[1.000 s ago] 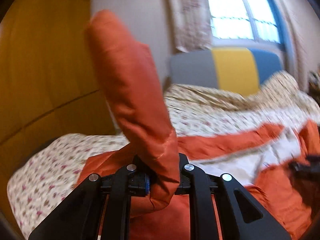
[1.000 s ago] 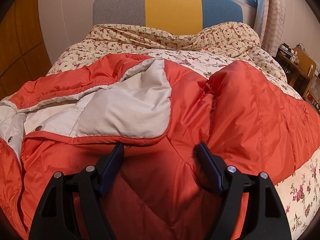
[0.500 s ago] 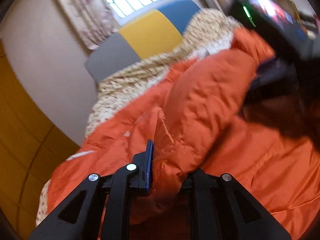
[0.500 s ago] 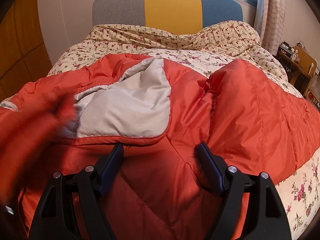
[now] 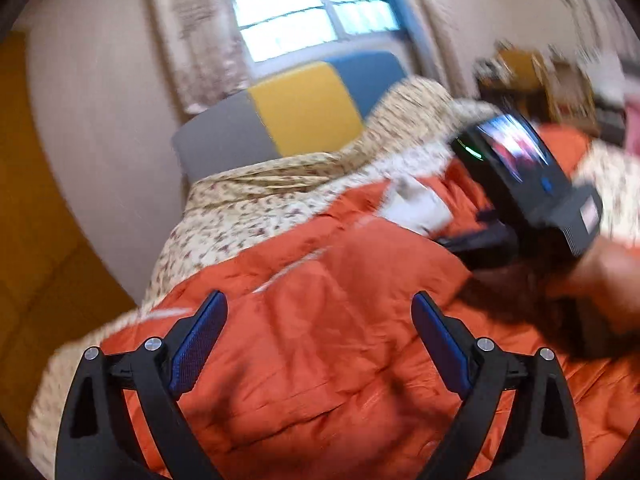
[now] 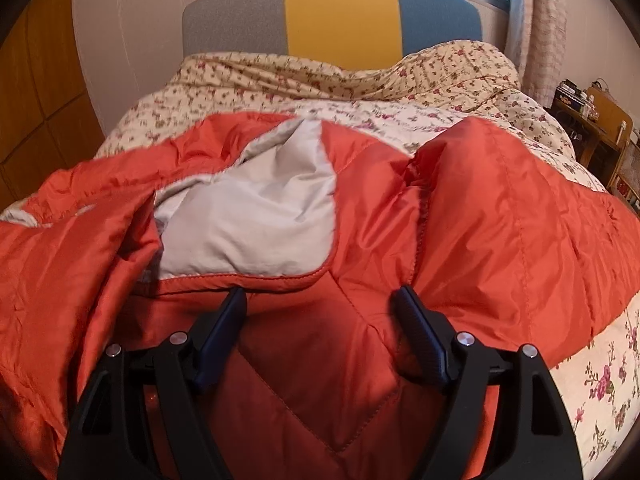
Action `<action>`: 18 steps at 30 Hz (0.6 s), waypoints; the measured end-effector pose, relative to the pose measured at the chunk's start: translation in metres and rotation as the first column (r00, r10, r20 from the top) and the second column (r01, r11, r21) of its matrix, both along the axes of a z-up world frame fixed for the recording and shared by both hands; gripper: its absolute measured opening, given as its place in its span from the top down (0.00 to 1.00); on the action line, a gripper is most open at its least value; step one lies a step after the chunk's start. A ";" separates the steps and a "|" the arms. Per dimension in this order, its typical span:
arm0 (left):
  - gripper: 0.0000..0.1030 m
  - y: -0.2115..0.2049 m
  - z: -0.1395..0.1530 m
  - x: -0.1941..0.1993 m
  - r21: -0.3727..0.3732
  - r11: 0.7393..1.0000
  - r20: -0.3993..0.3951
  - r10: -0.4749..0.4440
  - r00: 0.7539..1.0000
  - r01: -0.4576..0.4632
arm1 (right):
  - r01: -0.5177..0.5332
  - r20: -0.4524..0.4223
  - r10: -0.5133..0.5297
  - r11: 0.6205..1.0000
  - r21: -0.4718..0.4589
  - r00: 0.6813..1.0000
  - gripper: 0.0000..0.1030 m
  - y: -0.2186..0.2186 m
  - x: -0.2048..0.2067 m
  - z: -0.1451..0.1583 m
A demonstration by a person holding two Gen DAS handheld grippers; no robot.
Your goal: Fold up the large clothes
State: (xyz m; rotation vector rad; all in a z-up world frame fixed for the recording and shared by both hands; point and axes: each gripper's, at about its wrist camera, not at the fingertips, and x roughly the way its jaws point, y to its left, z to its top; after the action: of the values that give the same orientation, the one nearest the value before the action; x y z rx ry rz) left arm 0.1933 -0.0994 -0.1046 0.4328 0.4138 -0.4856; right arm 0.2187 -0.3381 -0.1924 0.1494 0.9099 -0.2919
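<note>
A large orange quilted jacket (image 6: 480, 220) with pale grey lining (image 6: 260, 216) lies spread on the bed. An orange flap (image 6: 72, 264) lies folded over its left side. My left gripper (image 5: 320, 320) is open and empty just above the orange fabric (image 5: 320, 340); the view is blurred. My right gripper (image 6: 320, 304) is open, its fingers resting low on the jacket's near middle, holding nothing. The right gripper's body (image 5: 532, 184) and the hand on it show at the right of the left wrist view.
The bed has a floral cover (image 6: 320, 88) and a grey, yellow and blue headboard (image 6: 340, 20). A yellow wooden wall (image 6: 36, 80) stands on the left. A window with curtains (image 6: 540, 28) and a cluttered wooden desk (image 6: 592, 128) are on the right.
My left gripper carried the orange sleeve over to the right, opened and let it go; the flap now lies on the jacket's left side. My right gripper stayed open and still.
</note>
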 end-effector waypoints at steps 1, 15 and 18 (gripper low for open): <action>0.10 0.010 0.004 0.003 -0.039 0.999 -0.009 0.027 1.000 -0.027 | 0.019 0.038 -0.019 1.000 0.005 0.999 0.26 -0.003 -0.006 0.005; 0.21 0.170 -0.018 0.060 -0.204 0.788 -0.284 0.520 0.806 -0.581 | -0.352 0.121 0.335 0.920 0.170 0.934 0.47 0.074 -0.002 0.049; 0.25 0.159 -0.021 0.067 -0.191 0.799 -0.310 0.502 0.807 -0.570 | -0.374 0.056 0.371 0.906 0.199 0.927 0.88 0.086 0.020 0.035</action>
State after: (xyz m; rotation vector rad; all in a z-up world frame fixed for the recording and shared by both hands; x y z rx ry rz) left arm 0.2605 0.0597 -0.1253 -0.0340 0.6747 -0.0257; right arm 0.2385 -0.2520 -0.1569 0.1654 0.9311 0.1621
